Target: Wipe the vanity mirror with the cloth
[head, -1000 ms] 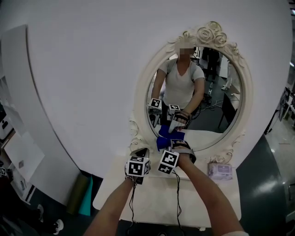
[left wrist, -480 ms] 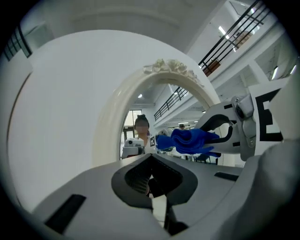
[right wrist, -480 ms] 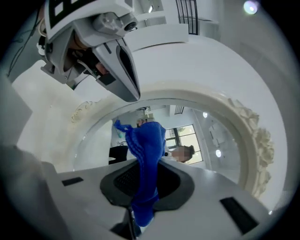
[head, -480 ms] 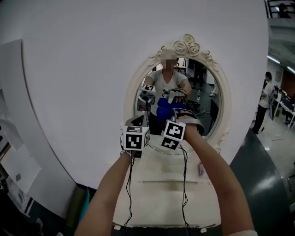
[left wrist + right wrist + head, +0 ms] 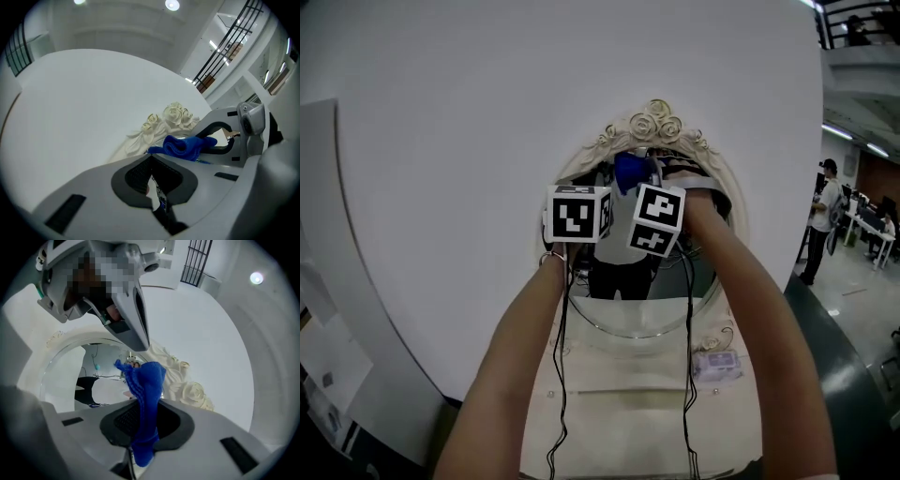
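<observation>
The oval vanity mirror point(image 5: 642, 305) has a cream carved frame topped with roses point(image 5: 655, 122). Both grippers are raised to the mirror's top. My right gripper point(image 5: 143, 409) is shut on a blue cloth point(image 5: 146, 380), which sticks out past the jaws towards the glass point(image 5: 65, 376), just left of the roses point(image 5: 193, 393). In the head view the cloth point(image 5: 633, 172) shows just under the roses. My left gripper point(image 5: 151, 164) is shut with nothing in it, just left of the right one. From it I see the cloth point(image 5: 183, 146) and the roses point(image 5: 176, 115).
A white curved wall point(image 5: 441, 141) backs the mirror. Below it stands the cream vanity table point(image 5: 619, 412) with a packet of wipes point(image 5: 715, 364) at its right. Cables point(image 5: 563, 375) hang from both grippers. A person point(image 5: 818, 225) stands far off at the right.
Both grippers have risen from the mirror's lower edge to its top under the roses, the right one carrying the blue cloth up across the glass. The left stayed beside it.
</observation>
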Available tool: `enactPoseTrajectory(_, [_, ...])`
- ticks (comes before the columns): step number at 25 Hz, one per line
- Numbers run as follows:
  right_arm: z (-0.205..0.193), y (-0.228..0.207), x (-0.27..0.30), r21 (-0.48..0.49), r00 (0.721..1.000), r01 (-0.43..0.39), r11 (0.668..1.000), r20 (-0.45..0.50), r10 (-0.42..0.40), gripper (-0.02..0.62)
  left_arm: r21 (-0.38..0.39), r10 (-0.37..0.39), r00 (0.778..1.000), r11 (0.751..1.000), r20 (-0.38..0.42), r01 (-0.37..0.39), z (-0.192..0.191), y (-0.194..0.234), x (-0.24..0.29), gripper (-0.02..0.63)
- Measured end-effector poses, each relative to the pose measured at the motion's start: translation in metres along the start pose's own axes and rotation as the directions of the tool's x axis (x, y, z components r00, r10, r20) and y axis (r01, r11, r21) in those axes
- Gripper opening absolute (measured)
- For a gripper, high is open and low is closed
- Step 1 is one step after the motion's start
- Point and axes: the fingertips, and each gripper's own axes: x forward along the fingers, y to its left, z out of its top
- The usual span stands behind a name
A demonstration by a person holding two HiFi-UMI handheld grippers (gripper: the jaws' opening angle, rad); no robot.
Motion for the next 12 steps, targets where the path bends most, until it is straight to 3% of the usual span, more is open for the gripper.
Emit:
enactPoseTrajectory(5, [-0.007,-0.013,0.009,-0.032,1.000,-0.003,0.999,-0.010,0.002,0.066,-0.002,-0.008,1.000,1.000,0.013,0.008,0.018,-0.004,0.009,0.004])
enactPoseTrajectory(12, [-0.013,-0.014,0.022,-0.048,1.000,0.011,0.999,-0.028,-0.012,0.066,-0.005,-0.005,1.000,1.000,0.004,0.005,0.014,-0.009,0.019,0.003])
